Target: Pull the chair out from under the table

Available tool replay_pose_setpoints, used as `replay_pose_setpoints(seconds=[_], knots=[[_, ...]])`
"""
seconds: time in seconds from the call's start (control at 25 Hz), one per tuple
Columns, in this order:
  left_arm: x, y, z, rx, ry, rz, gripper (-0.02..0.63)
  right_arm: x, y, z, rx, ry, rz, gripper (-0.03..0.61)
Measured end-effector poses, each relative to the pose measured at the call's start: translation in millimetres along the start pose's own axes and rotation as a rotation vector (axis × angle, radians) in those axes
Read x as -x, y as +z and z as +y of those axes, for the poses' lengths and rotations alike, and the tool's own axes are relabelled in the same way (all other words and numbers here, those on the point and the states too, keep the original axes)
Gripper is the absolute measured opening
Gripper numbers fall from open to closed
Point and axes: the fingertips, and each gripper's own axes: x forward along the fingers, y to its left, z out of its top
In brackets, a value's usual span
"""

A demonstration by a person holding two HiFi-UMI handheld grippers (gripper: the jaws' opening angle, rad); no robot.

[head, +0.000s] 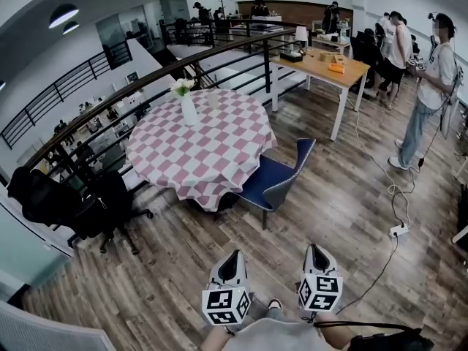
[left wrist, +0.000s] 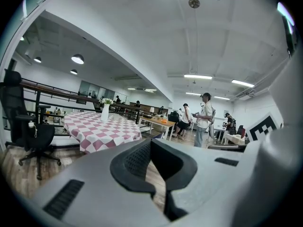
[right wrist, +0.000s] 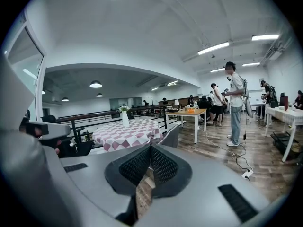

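Note:
A blue chair (head: pixel 274 181) stands at the near right side of a round table (head: pixel 219 167) draped in a pink-and-white checked cloth; its seat is pushed partly under the cloth. A white vase (head: pixel 188 108) with flowers is on the table. My left gripper (head: pixel 234 254) and right gripper (head: pixel 314 248) are low in the head view, side by side, well short of the chair and pointing toward it. Both are shut and hold nothing. In the right gripper view the chair's back (right wrist: pixel 171 137) shows just past the shut right gripper (right wrist: pixel 150 146). The left gripper (left wrist: pixel 151 141) faces the table (left wrist: pixel 102 129).
A black office chair (head: pixel 80 203) stands left of the table by a dark railing (head: pixel 146 79). A wooden table (head: pixel 322 68) is behind on the right. A person (head: pixel 431 86) stands at the right; a cable and power strip (head: pixel 398 230) lie on the wood floor.

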Motion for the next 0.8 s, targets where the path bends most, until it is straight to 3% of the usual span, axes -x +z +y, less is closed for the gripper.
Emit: replay_pose_setpoints(seconds=[0.8], knots=[[-119.8, -0.1, -4.7, 0.038, 0.045, 0.042, 0.003, -114.1, 24.1, -52.0, 0.008, 0.073, 0.048, 0.018]])
